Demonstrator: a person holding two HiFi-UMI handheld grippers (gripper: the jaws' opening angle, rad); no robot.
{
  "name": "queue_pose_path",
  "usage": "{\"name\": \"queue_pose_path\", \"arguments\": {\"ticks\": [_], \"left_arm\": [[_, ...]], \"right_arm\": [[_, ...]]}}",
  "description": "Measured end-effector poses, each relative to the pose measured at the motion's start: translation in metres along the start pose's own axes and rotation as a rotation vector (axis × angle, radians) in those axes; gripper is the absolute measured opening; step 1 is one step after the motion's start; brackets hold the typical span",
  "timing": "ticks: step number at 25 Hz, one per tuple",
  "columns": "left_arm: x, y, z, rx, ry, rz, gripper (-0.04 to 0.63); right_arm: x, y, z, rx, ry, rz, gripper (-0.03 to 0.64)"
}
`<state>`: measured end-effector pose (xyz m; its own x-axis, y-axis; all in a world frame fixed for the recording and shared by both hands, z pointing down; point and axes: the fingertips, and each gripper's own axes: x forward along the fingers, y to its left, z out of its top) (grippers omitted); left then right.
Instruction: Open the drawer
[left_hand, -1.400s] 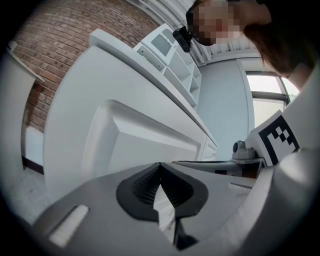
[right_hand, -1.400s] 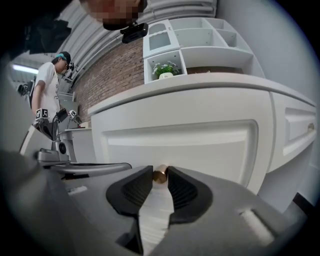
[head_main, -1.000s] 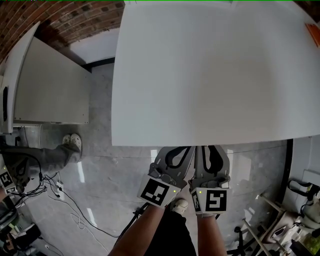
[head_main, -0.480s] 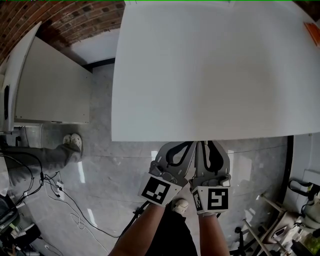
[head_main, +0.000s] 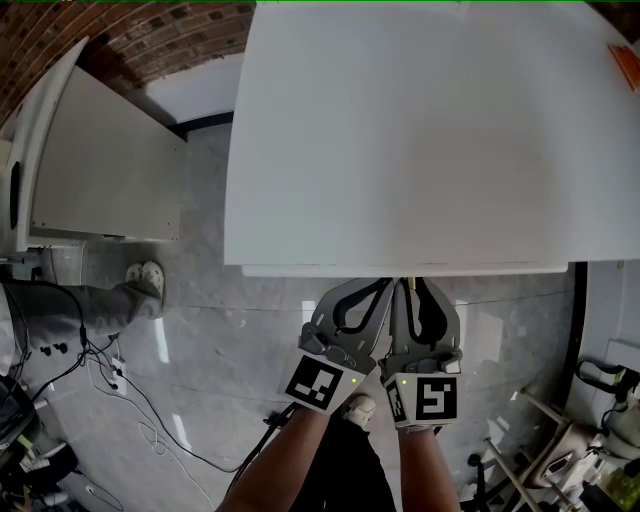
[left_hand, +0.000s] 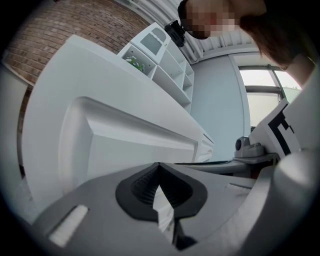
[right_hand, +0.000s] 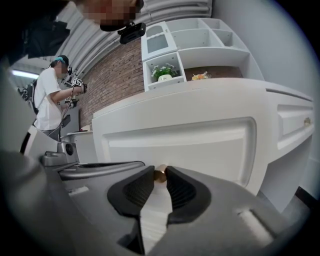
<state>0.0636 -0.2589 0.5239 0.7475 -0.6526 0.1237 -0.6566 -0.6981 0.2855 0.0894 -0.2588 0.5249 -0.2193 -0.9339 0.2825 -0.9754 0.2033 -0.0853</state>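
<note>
Your right gripper (right_hand: 159, 176) pinches the brass knob (right_hand: 160, 172) between its pad tips; those jaws have just been closing with the knob between them. The knob sits low on the middle of the drawer (right_hand: 200, 145), a white recessed panel under the counter (head_main: 420, 140). From the head view, the drawer front shows as a thin strip just past the counter's near edge, right above both grippers.

Your left gripper (left_hand: 159, 167) is just beside the right one, its jaw tips pressed together on nothing, pointing at the same white front.

Behind you the grey floor (head_main: 220, 360) is open down the middle. Cables (head_main: 130, 390) trail over it at your left, and another person's shoes (head_main: 143, 278) stand near a second white cabinet (head_main: 100, 170). At your right, metal-framed gear (head_main: 560, 440) crowds the low corner.

An orange thing (head_main: 628, 65) lies at the counter's far right edge, cut off by the frame. The cubes (head_main: 320, 383) on both grippers carry black-and-white square markers.
</note>
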Motion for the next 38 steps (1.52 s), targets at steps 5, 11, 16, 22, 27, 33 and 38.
{"name": "queue_pose_path", "arguments": {"ticks": [5, 11, 16, 22, 27, 33, 38], "left_arm": [[-0.005, -0.004, -0.001, 0.011, 0.002, 0.002, -0.012], [-0.011, -0.010, -0.003, 0.010, 0.001, 0.011, -0.012], [-0.015, -0.016, -0.004, 0.014, 0.000, 0.012, -0.012], [-0.020, -0.022, -0.007, 0.018, -0.002, 0.017, -0.012], [-0.025, -0.026, -0.010, 0.023, 0.001, 0.026, -0.012], [-0.033, -0.032, -0.012, 0.031, 0.000, 0.026, -0.012], [-0.040, -0.038, -0.014, 0.018, -0.001, 0.031, -0.012]], "right_arm": [[-0.006, 0.002, -0.002, -0.005, 0.004, 0.003, 0.074], [-0.013, 0.005, -0.003, -0.008, 0.003, 0.010, 0.074], [-0.020, 0.006, -0.005, -0.013, 0.003, 0.025, 0.074], [-0.028, 0.008, -0.007, -0.022, 0.003, 0.038, 0.074], [-0.033, 0.009, -0.010, -0.027, 0.006, 0.042, 0.074], [-0.043, 0.013, -0.013, -0.026, 0.005, 0.041, 0.074], [-0.051, 0.016, -0.015, -0.030, 0.007, 0.038, 0.074]]}}
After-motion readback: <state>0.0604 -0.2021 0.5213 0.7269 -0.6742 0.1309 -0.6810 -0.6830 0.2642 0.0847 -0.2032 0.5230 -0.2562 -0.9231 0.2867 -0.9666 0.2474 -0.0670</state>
